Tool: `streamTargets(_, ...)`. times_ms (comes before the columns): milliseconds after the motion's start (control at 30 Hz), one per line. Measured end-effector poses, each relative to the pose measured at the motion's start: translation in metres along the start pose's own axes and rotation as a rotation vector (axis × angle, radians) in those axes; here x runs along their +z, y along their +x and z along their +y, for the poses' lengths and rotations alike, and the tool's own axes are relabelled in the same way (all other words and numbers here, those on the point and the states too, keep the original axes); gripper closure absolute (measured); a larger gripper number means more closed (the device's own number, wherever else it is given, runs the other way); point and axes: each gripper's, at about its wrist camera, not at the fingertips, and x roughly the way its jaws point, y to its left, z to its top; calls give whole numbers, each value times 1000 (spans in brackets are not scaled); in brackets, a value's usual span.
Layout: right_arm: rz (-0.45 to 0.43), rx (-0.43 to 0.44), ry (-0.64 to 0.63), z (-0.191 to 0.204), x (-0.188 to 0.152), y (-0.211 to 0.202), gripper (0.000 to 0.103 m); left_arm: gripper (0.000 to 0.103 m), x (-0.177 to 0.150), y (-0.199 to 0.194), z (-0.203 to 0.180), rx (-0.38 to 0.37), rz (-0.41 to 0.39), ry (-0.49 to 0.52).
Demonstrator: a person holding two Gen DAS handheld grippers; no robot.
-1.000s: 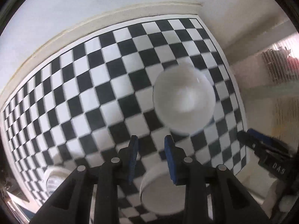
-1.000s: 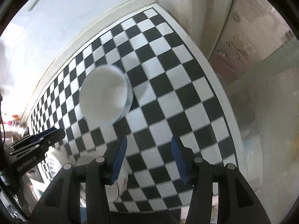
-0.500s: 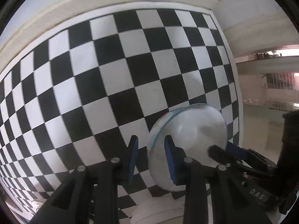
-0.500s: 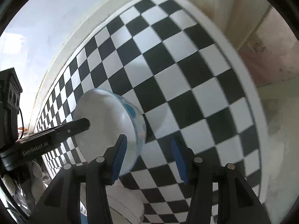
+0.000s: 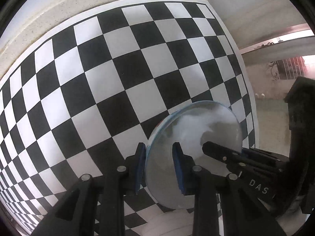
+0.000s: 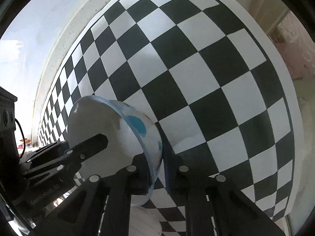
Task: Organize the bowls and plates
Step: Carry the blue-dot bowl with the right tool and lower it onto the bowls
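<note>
Both your grippers dropped onto the bowl (image 5: 189,129): left gripper (image 5: 160,165) and right gripper (image 6: 158,163) pinch opposite rims. White dishes (image 6: 145,222) below are cut off; checkered tabletop (image 5: 110,74), blurry room upper right.

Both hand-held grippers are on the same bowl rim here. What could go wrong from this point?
1. The bowl is pinched only at its thin rim by the left hand-held gripper and the right hand-held gripper; uneven lifting could make it slip or twist.
2. The white dishes directly below could be struck if it drops.
</note>
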Motion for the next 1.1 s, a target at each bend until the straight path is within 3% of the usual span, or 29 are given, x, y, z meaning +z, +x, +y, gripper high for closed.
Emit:
streamTargets(333, -41, 10, -46, 16, -23, -32, 91, 78, -21, -27, -25, 23, -60, 9)
streamTargets(767, -112, 36, -119, 45, -84, -93, 91, 78, -73, -102, -32, 9, -145, 68)
streamTargets(1100, -95, 30, -135, 48, -148, -90, 91, 78, -124, -99, -28, 25, -129, 84)
